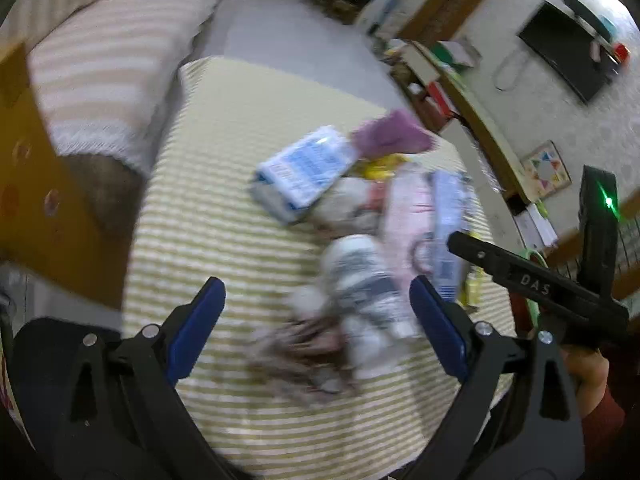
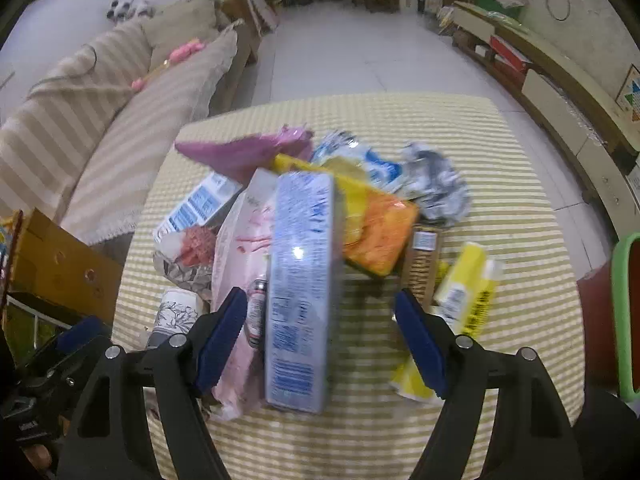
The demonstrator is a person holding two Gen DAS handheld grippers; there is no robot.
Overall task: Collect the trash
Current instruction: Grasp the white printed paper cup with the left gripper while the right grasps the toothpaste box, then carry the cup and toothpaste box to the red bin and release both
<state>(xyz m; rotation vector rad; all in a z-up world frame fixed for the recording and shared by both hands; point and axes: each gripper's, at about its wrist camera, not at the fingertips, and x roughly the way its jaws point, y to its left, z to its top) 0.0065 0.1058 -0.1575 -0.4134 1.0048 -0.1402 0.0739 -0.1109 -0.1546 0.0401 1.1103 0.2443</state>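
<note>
A heap of trash is spread on the table [image 2: 500, 152], which is covered with a yellow and white striped cloth. The long pale blue shiny packet [image 2: 302, 280] is taken here as the landmark.

In the right wrist view the long pale blue shiny packet lies right in front of the right tool [image 2: 320, 340]. Its long side runs straight away from the tool, and its near end sits between the two blue pads, closer to the left pad. The pads are spread wide and nothing is pinched by them, so the right tool is released and empty. A soft pink packet [image 2: 236, 240] lies touching the blue packet on its left. An orange and yellow packet [image 2: 380, 224] lies just beyond its right side. A yellow and white wrapper [image 2: 468, 288] lies further right, just past the right pad.

In the left wrist view a white cup with dark drawings [image 1: 360, 280] lies between the spread pads of the left tool [image 1: 316, 320], near the right pad. The left tool is released too, with nothing gripped. The same blue packet [image 1: 448, 224] is seen beyond that cup.

The right tool looks nearer to the blue packet, so that packet is probably meant to be picked up by it.

The letters "DAS" can be read on the black arm of the right tool in the left wrist view. Print is seen on the packets, but it is too blurred to be read.
</note>
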